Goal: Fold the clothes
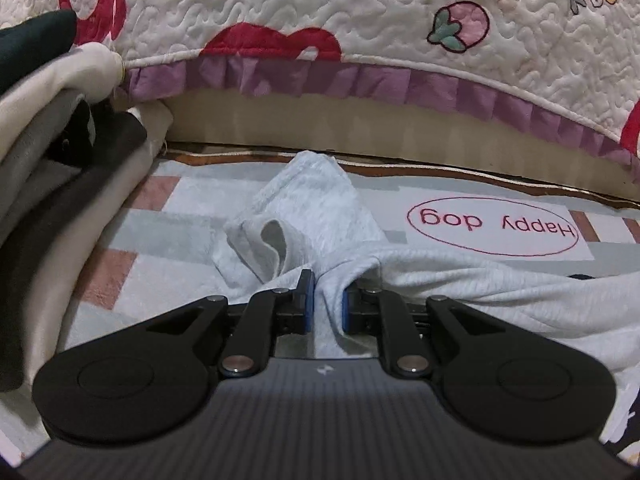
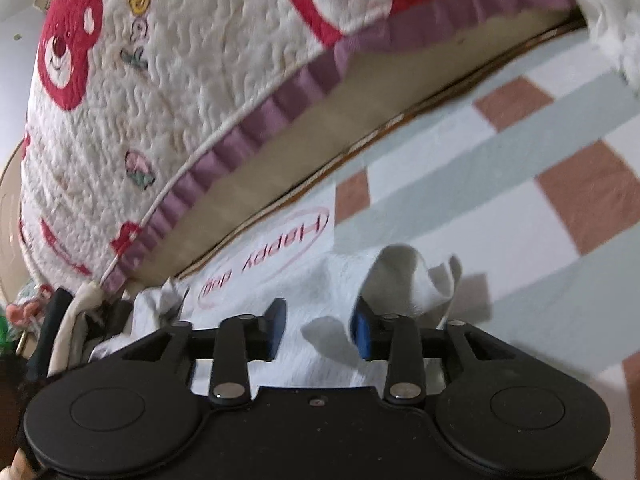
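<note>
Item: pale grey garment (image 1: 460, 280), spread across lower centre and right of the left wrist view on a checked mat (image 1: 132, 264) marked "Happy dog".

Left gripper (image 1: 328, 300): jaws nearly closed, pinching a raised ridge of the cloth.

Right gripper (image 2: 318, 328): jaws standing apart over the garment in the lower centre of the right wrist view, gripping nothing; a loose flap (image 2: 412, 276) rises just beyond its right pad.

Stack of other clothes (image 1: 44, 128), left edge (apparently already folded).

Handling note: keep the pinch firm, carry the fold over level, and re-grip the flap before smoothing.
</note>
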`<state>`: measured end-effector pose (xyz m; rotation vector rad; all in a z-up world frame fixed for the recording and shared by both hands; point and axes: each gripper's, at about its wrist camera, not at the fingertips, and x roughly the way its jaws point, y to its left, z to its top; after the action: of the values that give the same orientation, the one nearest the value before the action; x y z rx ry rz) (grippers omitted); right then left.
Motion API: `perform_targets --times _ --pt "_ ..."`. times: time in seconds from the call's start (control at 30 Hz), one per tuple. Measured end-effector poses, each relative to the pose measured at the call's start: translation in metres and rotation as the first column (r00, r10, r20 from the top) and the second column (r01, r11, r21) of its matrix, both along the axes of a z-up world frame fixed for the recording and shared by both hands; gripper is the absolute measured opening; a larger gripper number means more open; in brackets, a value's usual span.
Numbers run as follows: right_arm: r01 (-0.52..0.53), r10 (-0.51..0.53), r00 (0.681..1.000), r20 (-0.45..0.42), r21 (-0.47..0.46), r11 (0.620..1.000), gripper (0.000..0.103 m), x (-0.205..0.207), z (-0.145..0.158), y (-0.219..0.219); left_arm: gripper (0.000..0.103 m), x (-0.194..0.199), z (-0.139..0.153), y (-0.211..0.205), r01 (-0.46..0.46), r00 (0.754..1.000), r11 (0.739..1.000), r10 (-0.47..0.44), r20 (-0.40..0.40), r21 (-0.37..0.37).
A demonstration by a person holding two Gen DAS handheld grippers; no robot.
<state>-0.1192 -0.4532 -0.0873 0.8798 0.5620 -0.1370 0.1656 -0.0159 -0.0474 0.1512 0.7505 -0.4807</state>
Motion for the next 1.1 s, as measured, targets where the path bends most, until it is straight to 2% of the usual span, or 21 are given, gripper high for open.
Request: perform_targets --times 0.13,0.27,0.4,0.5,0.57,0.6,0.63,0.67,0.73,0.8,0.9,0.97,1.1 --pt "-0.041 0.046 0.996 -0.082 0.059 0.997 0.057 -0.002 -0.008 0.002 0.016 0.001 -0.009 0.003 -0.010 1.000 1.000 0.010 -0.013 -0.005" --pt "-0.018 0.034 0.989 -0.145 0.115 0.993 0.057 -0.013 -0.007 0.006 0.017 0.009 -0.015 0.010 -0.019 0.999 0.999 0.018 -0.045 -0.036" --pt "0.012 0.008 0.995 -0.104 0.185 0.983 0.058 -0.035 0.000 0.018 0.017 0.013 -0.018 0.012 -0.032 0.997 0.998 0.028 -0.068 -0.055" --pt "0.017 -0.005 0.996 -0.084 0.137 0.990 0.058 -0.037 0.003 0.039 0.017 0.012 -0.019 0.009 -0.029 0.998 0.999 0.026 -0.059 -0.041" --pt "-0.044 0.044 0.994 -0.100 0.009 0.999 0.041 -0.022 0.006 0.060 0.018 0.012 -0.019 0.009 -0.031 0.998 0.999 0.029 -0.055 -0.039" --pt "-0.074 0.066 0.993 -0.097 -0.075 0.994 0.011 -0.017 0.010 0.069 0.018 0.011 -0.020 0.009 -0.034 0.998 0.999 0.032 -0.055 -0.041" --pt "-0.105 0.093 0.993 -0.074 -0.174 0.979 0.005 -0.012 0.019 0.079 0.018 0.011 -0.020 0.009 -0.037 0.998 0.998 0.035 -0.056 -0.043" --pt "-0.115 0.119 0.993 -0.001 -0.251 0.961 0.005 -0.014 0.032 0.087 0.018 0.011 -0.020 0.010 -0.039 0.998 0.998 0.037 -0.056 -0.046" --pt "-0.094 0.159 0.962 0.221 -0.279 0.956 0.005 -0.029 0.054 0.090 0.020 0.009 -0.019 0.013 -0.031 0.998 0.998 0.028 -0.056 -0.055" --pt "-0.070 0.142 0.951 0.276 -0.258 0.964 0.005 -0.037 0.061 0.082 0.024 0.005 -0.018 0.016 -0.011 0.999 0.999 0.010 -0.043 -0.040" --pt "-0.017 0.051 0.989 0.142 -0.230 0.973 0.005 -0.032 0.040 0.062 0.033 -0.009 -0.017 0.022 0.010 1.000 1.000 -0.010 -0.010 -0.014" --pt "-0.003 0.027 0.992 0.123 -0.189 0.982 0.005 -0.030 0.033 0.052 0.047 -0.023 -0.019 0.027 0.013 1.000 1.000 -0.014 0.022 0.018" --pt "-0.002 0.018 0.990 0.142 -0.113 0.994 0.009 -0.023 0.027 0.048 0.049 -0.048 -0.030 0.030 0.049 0.996 0.991 -0.058 0.064 0.126"
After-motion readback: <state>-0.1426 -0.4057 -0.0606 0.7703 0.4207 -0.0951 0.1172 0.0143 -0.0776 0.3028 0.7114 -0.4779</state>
